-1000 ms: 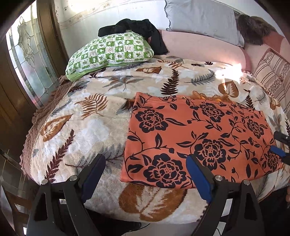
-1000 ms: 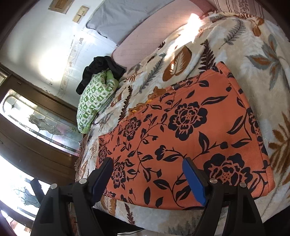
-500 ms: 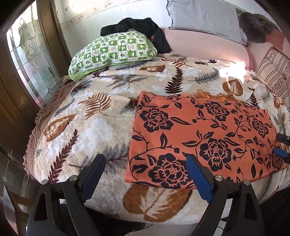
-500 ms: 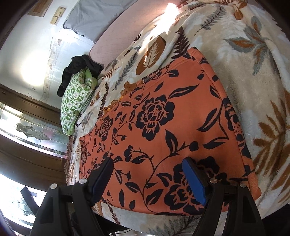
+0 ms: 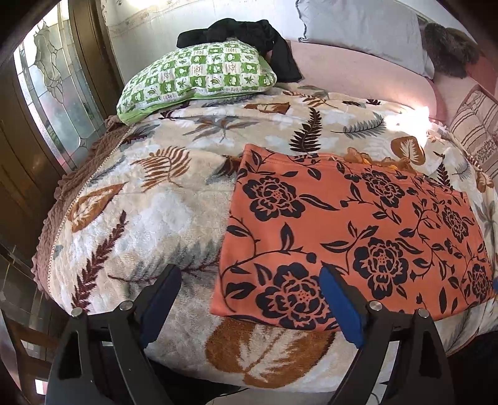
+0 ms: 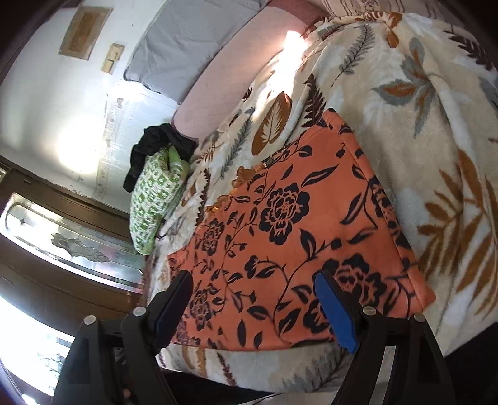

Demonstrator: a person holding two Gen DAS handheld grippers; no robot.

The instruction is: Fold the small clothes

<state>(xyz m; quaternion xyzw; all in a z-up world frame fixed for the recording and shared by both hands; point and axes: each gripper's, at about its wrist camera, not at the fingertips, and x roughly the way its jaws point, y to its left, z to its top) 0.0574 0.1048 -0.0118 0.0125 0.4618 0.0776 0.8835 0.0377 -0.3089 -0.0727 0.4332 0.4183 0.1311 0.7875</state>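
A big bed fills the room. A soft blanket (image 5: 174, 224) with brown and grey leaves covers it. The orange cloth (image 5: 351, 236) with dark flowers lies flat on the blanket, near the front edge. At the far side sits a green pillow (image 5: 199, 81) with black clothes (image 5: 246, 31) on top — next to it a pink sheet (image 5: 351, 71) and a grey pillow (image 5: 361, 28). A wooden door with patterned glass (image 5: 46, 93) stands on the left. The left gripper (image 5: 249, 299) is wide apart and holds nothing. The right gripper (image 6: 253, 305) is wide apart too — empty, above the cloth.
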